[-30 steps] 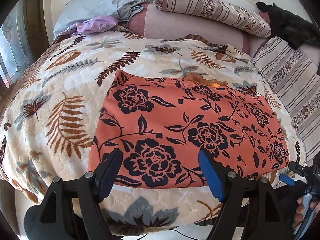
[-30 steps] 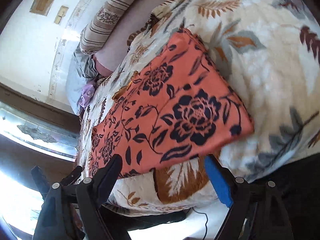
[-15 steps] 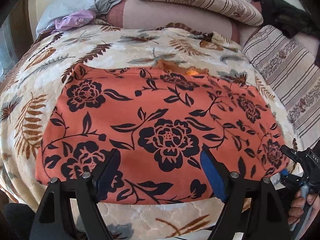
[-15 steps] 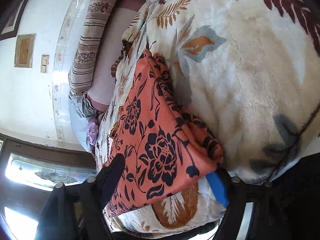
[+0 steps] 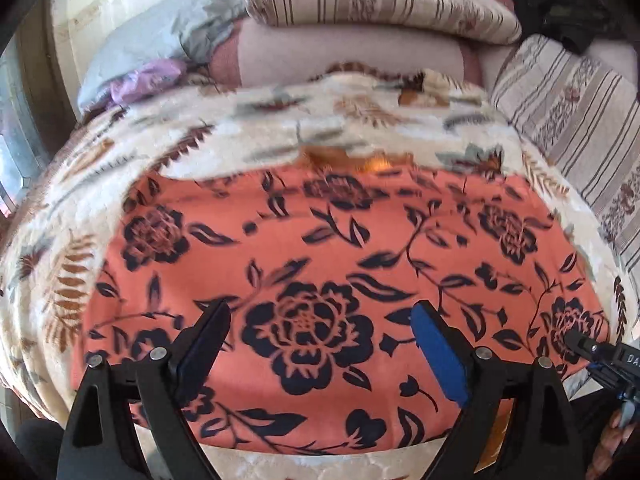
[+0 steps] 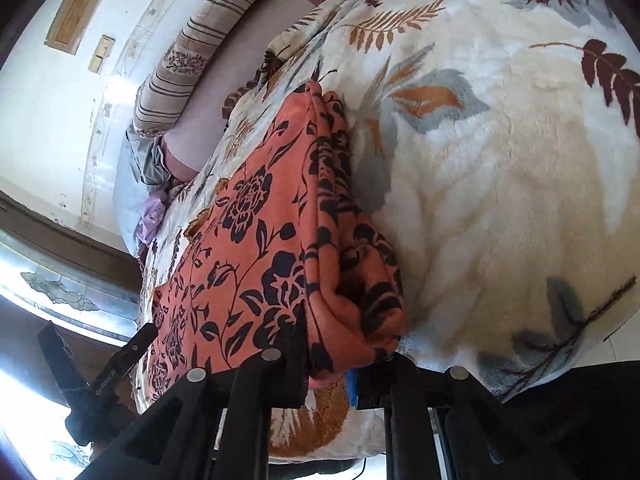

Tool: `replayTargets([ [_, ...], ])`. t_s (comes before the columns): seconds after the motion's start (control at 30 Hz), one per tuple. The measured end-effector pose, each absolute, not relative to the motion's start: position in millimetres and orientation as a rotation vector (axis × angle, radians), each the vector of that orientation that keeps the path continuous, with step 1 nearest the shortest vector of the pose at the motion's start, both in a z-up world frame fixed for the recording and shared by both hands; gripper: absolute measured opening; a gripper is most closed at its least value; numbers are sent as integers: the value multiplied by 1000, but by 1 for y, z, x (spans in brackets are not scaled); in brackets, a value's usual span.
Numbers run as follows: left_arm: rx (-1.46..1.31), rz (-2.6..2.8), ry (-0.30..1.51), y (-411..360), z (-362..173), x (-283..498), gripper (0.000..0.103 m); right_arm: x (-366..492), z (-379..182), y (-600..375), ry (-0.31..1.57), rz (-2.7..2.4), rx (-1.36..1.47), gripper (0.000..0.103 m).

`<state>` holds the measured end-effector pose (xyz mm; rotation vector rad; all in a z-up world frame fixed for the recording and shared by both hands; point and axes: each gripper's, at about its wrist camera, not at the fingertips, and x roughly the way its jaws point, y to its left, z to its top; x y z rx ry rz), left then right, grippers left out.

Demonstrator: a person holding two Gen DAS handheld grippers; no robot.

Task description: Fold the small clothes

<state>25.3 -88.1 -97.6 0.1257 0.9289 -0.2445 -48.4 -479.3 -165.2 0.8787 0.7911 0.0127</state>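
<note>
An orange cloth with dark flowers (image 5: 320, 240) lies folded flat on the leaf-patterned blanket (image 5: 72, 280). My left gripper (image 5: 320, 312) hovers over the cloth's near edge. Its jaws are opening wide and the pads touch nothing. At the cloth's right corner the right gripper (image 5: 588, 346) shows small. In the right wrist view the cloth (image 6: 248, 240) runs away to the left. My right gripper (image 6: 328, 372) is closing on its near corner, which bunches up between the pads. The left tool's black frame (image 6: 120, 356) shows at the lower left.
Striped bolsters (image 5: 380, 4) and a striped cushion (image 5: 568, 112) line the head and right side of the bed. Grey and purple cloths (image 5: 152, 52) lie at the back left, a black garment (image 5: 560, 4) at the back right. A window (image 6: 60, 292) is on the left.
The left gripper has come closer over the cloth's near edge and spread a little wider. The right jaws, wide apart before, have closed onto the cloth's corner and bunched it.
</note>
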Motion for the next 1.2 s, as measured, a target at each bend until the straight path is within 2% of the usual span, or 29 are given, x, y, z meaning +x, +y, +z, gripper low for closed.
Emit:
replayTargets([
  [0.07,163,-230,1014,-95,-121,33,94,-49,-167,-481,790,20,894,14],
  [0.13,160,-219,943,-95,-123,27,97,-48,-171,-483,790,36,911,14],
  [0.23,155,-206,944,-96,-122,24,97,-51,-183,-496,773,84,1044,21],
  [0.33,156,-227,954,-96,-122,28,97,-50,-188,-504,746,137,1148,38],
  [0.37,159,-233,952,-95,-123,27,97,-49,-187,-504,735,156,1162,51],
  [0.4,162,-236,948,-95,-123,27,97,-46,-184,-502,732,167,1147,53],
  [0.43,165,-239,945,-95,-124,27,98,-44,-179,-498,747,158,1093,47],
  [0.47,165,-241,945,-95,-125,27,98,-40,-176,-493,774,141,1037,10],
  [0.67,145,-258,955,-90,-107,30,98,-56,-152,-485,776,6,867,9],
  [0.77,120,-244,857,-79,-96,26,98,-57,-175,-491,791,4,919,15],
  [0.83,150,-254,997,-78,-123,39,99,-62,-173,-499,796,27,981,21],
  [0.93,180,-288,930,-75,-128,34,102,-71,-151,-508,804,-19,919,36],
  [0.97,169,-290,925,-74,-127,34,102,-74,-141,-512,791,-42,900,50],
  [1.0,164,-292,926,-74,-127,34,102,-76,-131,-517,767,-65,889,69],
  [1.03,165,-295,920,-75,-127,33,103,-76,-120,-522,735,-84,876,74],
  [1.2,160,-317,908,-72,-127,33,103,-25,-91,-535,722,2,814,75],
])
